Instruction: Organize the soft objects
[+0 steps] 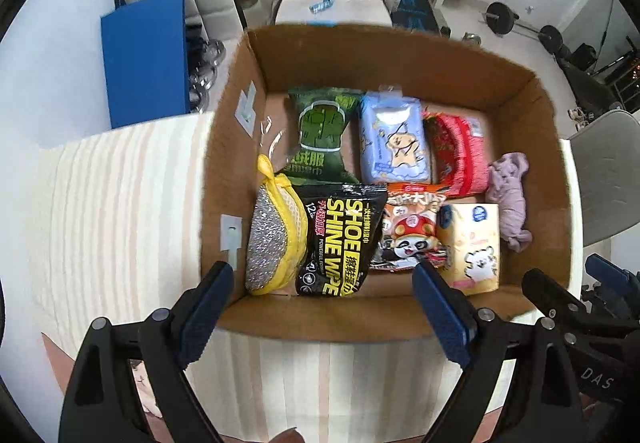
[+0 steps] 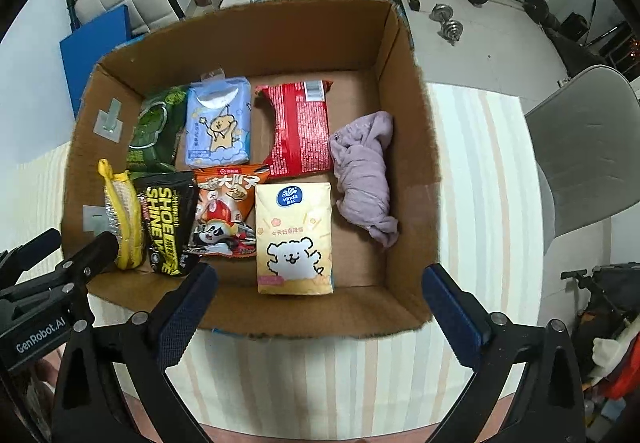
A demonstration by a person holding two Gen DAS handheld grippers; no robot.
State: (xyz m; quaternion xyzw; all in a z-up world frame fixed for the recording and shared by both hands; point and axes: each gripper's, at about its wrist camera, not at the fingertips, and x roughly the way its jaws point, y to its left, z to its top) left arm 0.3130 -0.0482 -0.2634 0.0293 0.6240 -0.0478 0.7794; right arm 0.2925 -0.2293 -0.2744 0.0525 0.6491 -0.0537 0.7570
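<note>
Both the left gripper and right gripper hover with fingers spread wide and empty above the near rim of the brown cardboard box on the striped counter. This looks like a release just finished (likely near the end). Inside, nearest: a yellow tissue pack, black shoe-wipe pouch, yellow scouring sponge. Farther: a crumpled lilac cloth, red packet, blue wipes pack. The next move calls for another loose item; none shows.

Matt brown cardboard box holds glossy plastic shoe wipes packet and soft crumpled mauve cloth.
</note>
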